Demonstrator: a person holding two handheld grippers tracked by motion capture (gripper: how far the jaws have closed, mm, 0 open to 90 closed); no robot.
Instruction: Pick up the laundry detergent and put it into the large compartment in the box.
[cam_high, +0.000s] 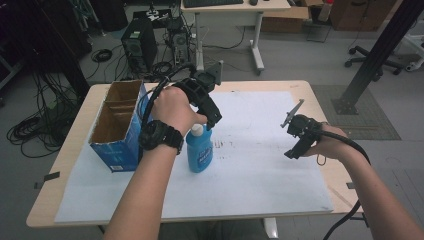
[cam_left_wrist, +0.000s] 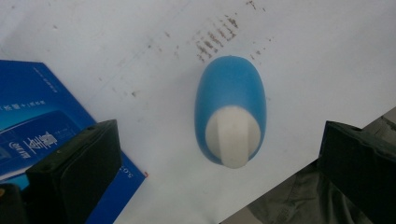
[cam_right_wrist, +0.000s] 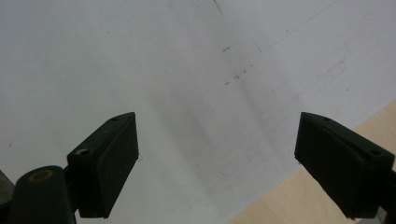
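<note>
Your left gripper (cam_left_wrist: 219, 172) hangs over the blue bottle (cam_high: 199, 150), jaws spread wide either side of its white cap (cam_left_wrist: 232, 135) and touching nothing; the reach looks about to become a grasp, which calls for lowering and closing. One bottle stands upright on the white sheet (cam_high: 260, 175), just right of one open box (cam_high: 117, 125). Well right of the bottle, your right gripper (cam_high: 291, 141) idles, released.

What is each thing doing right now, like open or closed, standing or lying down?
Blue bottle: standing upright, white cap on.
Cardboard box: open at the top, nothing seen inside.
Left gripper: open, above the bottle, not touching.
Right gripper: open, holding nothing, over the white sheet.
</note>
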